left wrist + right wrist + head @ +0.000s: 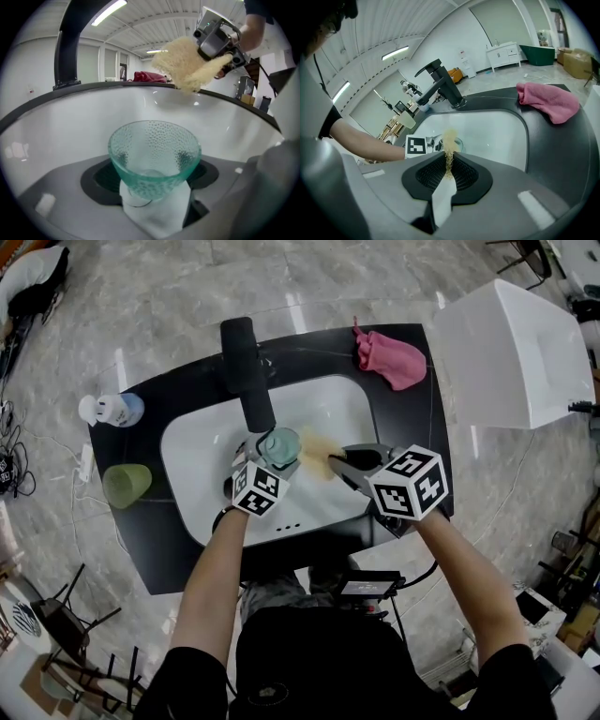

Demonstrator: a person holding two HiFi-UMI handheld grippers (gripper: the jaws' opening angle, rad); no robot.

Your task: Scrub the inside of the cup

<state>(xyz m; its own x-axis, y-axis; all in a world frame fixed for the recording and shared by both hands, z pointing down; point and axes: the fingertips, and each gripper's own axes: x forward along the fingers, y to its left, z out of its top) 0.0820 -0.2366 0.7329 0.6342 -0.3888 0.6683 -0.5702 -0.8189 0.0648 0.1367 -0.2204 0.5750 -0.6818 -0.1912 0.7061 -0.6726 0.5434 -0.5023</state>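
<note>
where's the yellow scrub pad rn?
Head view, centre: the yellow scrub pad is pinched in the right tool over the white sink. It sits just right of the teal cup held by the left tool, outside the cup.

Two cups (pixel 279 444) (pixel 127 485), one sponge (pixel 317 454), one cloth (pixel 392 359), one bottle (pixel 111 410), one faucet (pixel 248 371).

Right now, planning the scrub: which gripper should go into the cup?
Right. The right gripper pinches the sponge close to the open mouth of the cup; the left gripper is busy holding it.
</note>
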